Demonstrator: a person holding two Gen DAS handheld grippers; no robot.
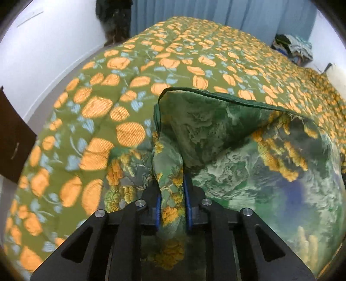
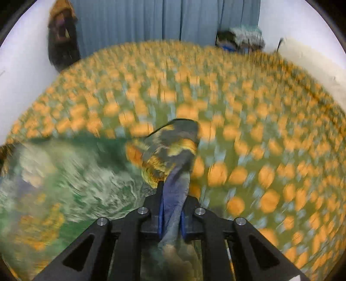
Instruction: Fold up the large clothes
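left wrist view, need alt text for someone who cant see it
The left gripper is shut on a bunched fold of a green printed garment, which is raised above a bed with an olive bedspread patterned in orange flowers. Blue curtains hang behind the bed.

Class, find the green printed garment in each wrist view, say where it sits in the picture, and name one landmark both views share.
Left wrist view: the green printed garment fills the centre and lower right, pinched in the left gripper.
Right wrist view: the garment spreads across the lower left, blurred, pinched in the right gripper.
Shared landmark: the blue curtain behind the bed.
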